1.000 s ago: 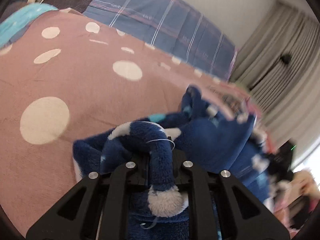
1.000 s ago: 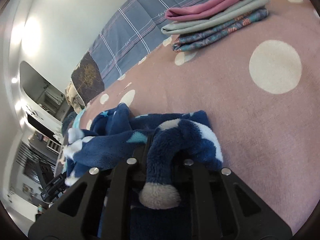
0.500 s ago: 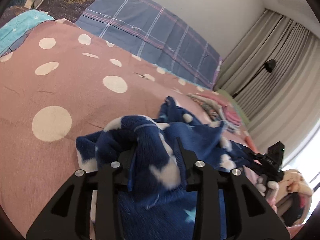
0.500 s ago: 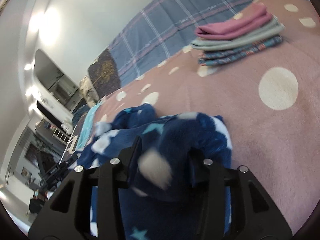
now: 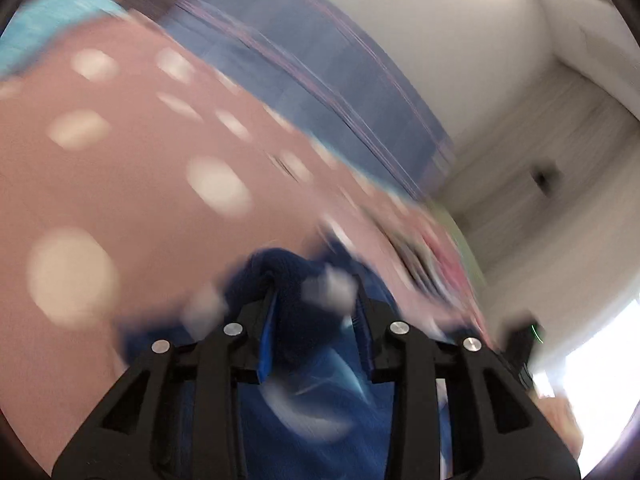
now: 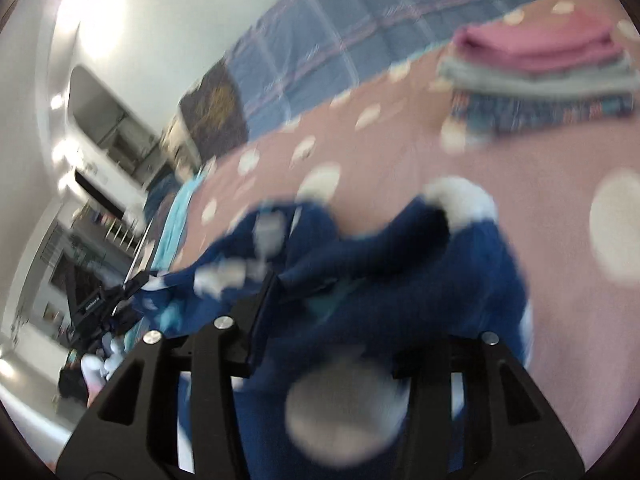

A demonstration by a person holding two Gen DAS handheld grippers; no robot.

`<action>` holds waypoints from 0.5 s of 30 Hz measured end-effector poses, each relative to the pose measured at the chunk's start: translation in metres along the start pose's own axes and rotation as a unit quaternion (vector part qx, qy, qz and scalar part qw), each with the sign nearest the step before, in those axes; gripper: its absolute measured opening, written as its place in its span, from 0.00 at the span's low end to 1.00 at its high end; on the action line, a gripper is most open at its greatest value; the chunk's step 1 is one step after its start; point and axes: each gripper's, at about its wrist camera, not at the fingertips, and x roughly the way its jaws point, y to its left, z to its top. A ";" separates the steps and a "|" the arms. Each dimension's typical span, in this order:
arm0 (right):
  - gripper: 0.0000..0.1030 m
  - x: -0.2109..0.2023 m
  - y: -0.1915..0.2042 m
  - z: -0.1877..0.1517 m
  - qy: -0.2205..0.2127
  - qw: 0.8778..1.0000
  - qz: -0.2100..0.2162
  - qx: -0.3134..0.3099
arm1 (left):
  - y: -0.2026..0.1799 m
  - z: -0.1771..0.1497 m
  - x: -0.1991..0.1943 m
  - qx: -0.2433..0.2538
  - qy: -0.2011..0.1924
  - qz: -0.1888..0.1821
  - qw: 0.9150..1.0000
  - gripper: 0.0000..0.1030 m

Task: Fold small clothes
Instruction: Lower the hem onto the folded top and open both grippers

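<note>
Both my tongs have risen, jaws parted wider around the blue fleece garment (image 5: 312, 320): left gripper (image 5: 316, 320), right gripper (image 6: 340, 320). Open spotted bedspread (image 5: 120, 184) lies ahead; folded stack (image 6: 536, 76) sits far right.

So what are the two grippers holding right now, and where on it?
Both have the blue fleece garment between their fingers: the left gripper and right gripper each at a bunched edge. Blur hides whether the pads press on it.

Fleece garment (image 6: 400, 280) hides right finger; frames motion-blurred
</note>
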 end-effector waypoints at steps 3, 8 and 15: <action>0.48 -0.008 -0.009 0.012 -0.035 0.999 -0.015 0.035 | 0.005 0.008 -0.017 0.021 -0.070 0.096 0.993 0.35; 0.57 -0.030 -0.016 0.005 -0.056 0.997 -0.053 -0.006 | 0.004 -0.009 -0.028 0.077 -0.041 0.076 0.993 0.59; 0.60 -0.026 -0.060 0.004 -0.030 0.994 -0.088 0.056 | 0.010 -0.005 0.027 0.072 0.088 0.060 0.992 0.62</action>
